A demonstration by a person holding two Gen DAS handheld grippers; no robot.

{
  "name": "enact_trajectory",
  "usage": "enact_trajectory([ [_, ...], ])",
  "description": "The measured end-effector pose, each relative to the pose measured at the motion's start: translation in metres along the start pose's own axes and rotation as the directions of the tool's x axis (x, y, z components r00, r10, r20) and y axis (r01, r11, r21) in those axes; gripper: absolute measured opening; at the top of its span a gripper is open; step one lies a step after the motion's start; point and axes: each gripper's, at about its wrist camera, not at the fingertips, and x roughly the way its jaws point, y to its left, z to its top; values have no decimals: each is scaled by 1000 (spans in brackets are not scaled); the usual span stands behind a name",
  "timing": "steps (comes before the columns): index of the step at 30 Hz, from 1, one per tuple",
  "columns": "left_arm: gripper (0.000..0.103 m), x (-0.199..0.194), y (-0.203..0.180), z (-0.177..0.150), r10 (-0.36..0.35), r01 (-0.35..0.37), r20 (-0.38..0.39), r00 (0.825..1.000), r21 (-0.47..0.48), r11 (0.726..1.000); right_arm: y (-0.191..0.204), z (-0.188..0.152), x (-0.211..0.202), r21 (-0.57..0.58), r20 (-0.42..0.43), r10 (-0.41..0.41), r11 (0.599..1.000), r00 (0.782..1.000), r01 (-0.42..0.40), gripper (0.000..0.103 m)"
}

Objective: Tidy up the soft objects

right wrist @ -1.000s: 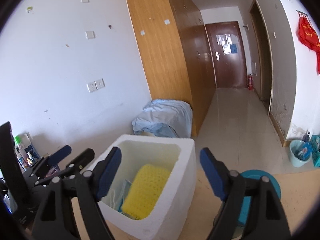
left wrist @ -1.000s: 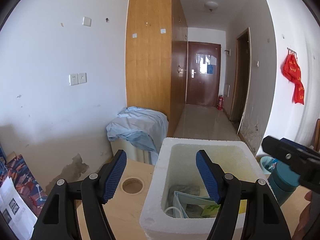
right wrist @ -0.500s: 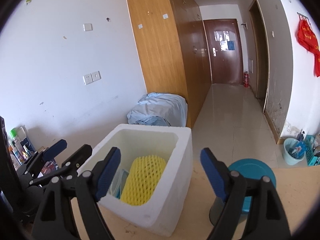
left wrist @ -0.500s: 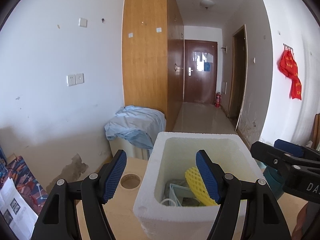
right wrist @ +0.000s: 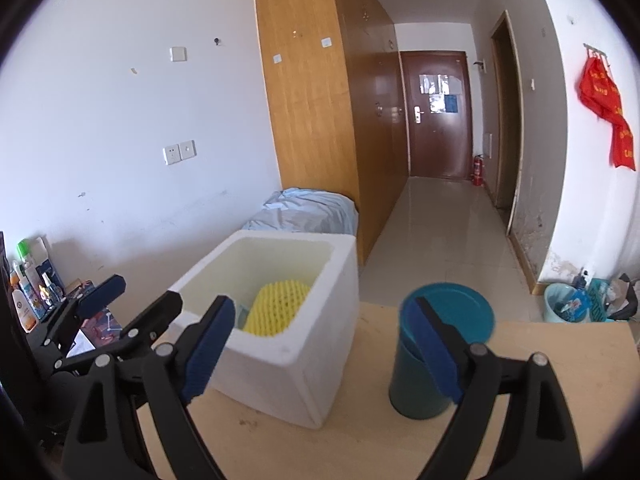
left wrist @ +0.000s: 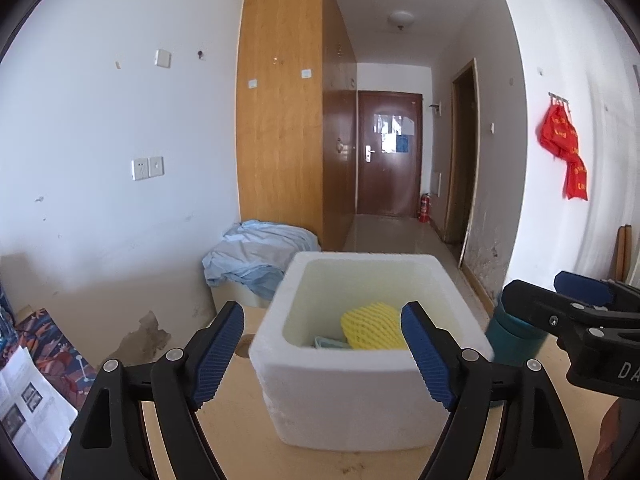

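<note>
Both my left tongs (left wrist: 322,354) and right tongs (right wrist: 320,350) hang released, gripping nothing; yellow foam net (left wrist: 374,326) sits inside foam box (left wrist: 340,400), safely contained.

Yellow netted foam (left wrist: 374,326), white box (left wrist: 360,396)

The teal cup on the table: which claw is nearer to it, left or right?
Right. The right claw is open, with one finger directly in front of the teal cup. The left claw is open facing the white foam box, with the cup off to its right.
</note>
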Motion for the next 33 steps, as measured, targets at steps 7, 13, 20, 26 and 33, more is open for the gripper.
enact_trajectory([
  [7, 82, -13, -17, -14, -52, 52, -16, 999, 22, 998, -9, -14, -19, 10, -4, -41, 999, 999, 42, 91],
  [13, 85, -29, -33, -26, -93, 94, -24, 995, 54, 994, -16, -31, -33, 11, -10, -79, 997, 997, 79, 93],
  [20, 88, -35, -44, -42, -114, 116, -46, 992, 55, 992, -36, -60, -49, 47, -38, -114, 992, 993, 115, 93],
  [26, 88, -37, -60, -59, -131, 138, -94, 987, 76, 987, -59, -87, -56, 77, -74, -148, 985, 986, 153, 93],
  [33, 88, -43, -82, -79, -149, 162, -111, 983, 120, 979, -89, -109, -71, 172, -91, -153, 971, 984, 167, 93],
])
